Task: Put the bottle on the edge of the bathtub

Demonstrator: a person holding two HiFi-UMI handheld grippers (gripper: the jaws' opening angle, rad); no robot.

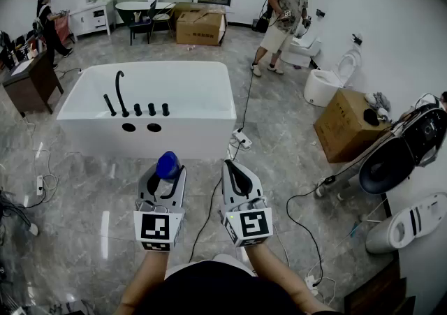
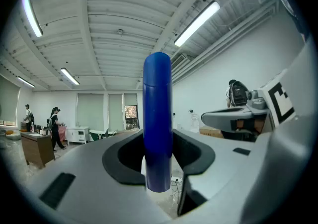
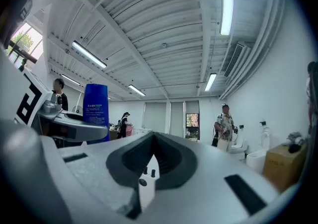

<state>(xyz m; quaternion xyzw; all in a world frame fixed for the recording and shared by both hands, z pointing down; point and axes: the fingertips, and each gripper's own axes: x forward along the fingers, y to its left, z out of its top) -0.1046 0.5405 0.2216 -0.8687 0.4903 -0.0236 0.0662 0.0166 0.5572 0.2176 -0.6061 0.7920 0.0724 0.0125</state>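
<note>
Closest to the lens, the left gripper point(image 2: 158, 168) has its dark fingers point(image 2: 121, 156) clamped on a blue bottle point(image 2: 157, 118), which stands upright between them and rises well above the pads. From the head view only the bottle's rounded blue top shows; the rest is hidden inside the fingers. From the right gripper view its side bears a label whose print is too small to read.

Beside it, the right gripper point(image 3: 151, 143) has its fingers point(image 3: 174, 161) together with nothing between them. Each gripper carries a cube with square markers point(image 1: 158, 230) at its rear, and the person's forearms behind them are cut off by the lower edge of the head view.

Both grippers hover side by side over the grey tiled floor point(image 1: 84, 188), where cables trail. The white bathtub point(image 1: 209, 107) stands ahead of them, well apart from the held bottle, with a black faucet point(image 1: 120, 90) on its near rim. A cardboard box point(image 1: 349, 125) sits to the right, and a person point(image 1: 283, 17) stands far beyond the tub.
</note>
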